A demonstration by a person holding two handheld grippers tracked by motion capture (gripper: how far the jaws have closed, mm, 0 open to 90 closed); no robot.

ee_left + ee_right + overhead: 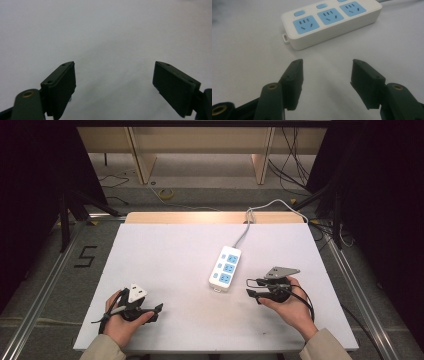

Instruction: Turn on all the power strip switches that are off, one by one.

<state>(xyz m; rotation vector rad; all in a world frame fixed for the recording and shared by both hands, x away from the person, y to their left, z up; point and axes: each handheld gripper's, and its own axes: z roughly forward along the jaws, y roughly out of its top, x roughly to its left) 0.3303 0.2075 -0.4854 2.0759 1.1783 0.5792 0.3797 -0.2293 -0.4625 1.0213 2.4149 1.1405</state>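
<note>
A white power strip (226, 268) with three blue sockets lies right of the table's middle, and its grey cable (260, 212) runs off the far edge. My right gripper (248, 287) rests just right of the strip's near end. It points left, open, with nothing between its jaws. In the right gripper view the strip (329, 22) lies a short way beyond the open gripper (327, 72). My left gripper (159, 312) sits near the front left edge, pointing right. In the left gripper view it (115, 72) is open over bare white table.
The white table top (165, 255) stretches wide between the two hands. A wooden strip (200, 217) borders its far edge. On the floor beyond lie loose cables, and dark stands rise at both sides.
</note>
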